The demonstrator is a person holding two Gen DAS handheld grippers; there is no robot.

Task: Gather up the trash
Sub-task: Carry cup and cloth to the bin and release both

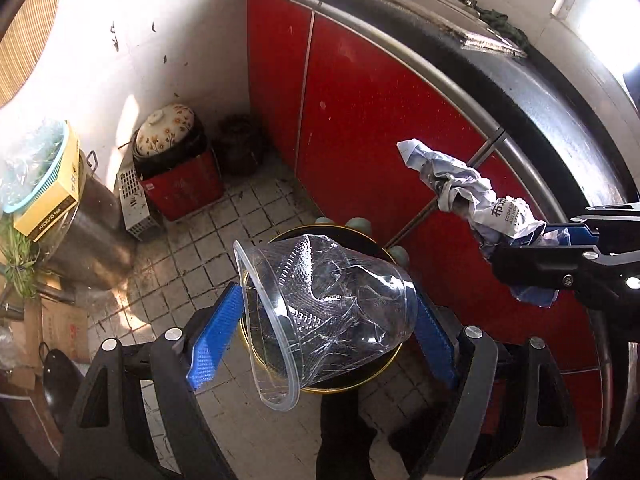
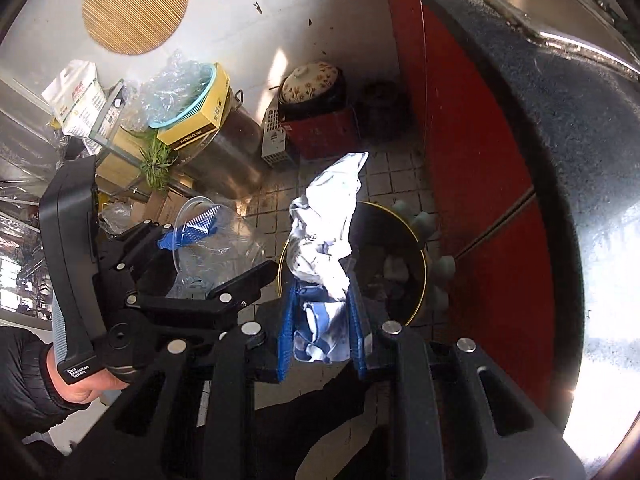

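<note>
My left gripper is shut on a crumpled clear plastic cup, held tilted right above a round black bin with a gold rim. My right gripper is shut on a crumpled white and blue paper wrapper, held just above and left of the same bin, which has some trash inside. In the left wrist view the wrapper and right gripper hang to the right of the cup. In the right wrist view the left gripper and cup are to the left.
Red cabinet doors under a dark counter stand close on the right. On the tiled floor at the back: a red crate with a flowered pot, a steel pot, boxes and a green basket.
</note>
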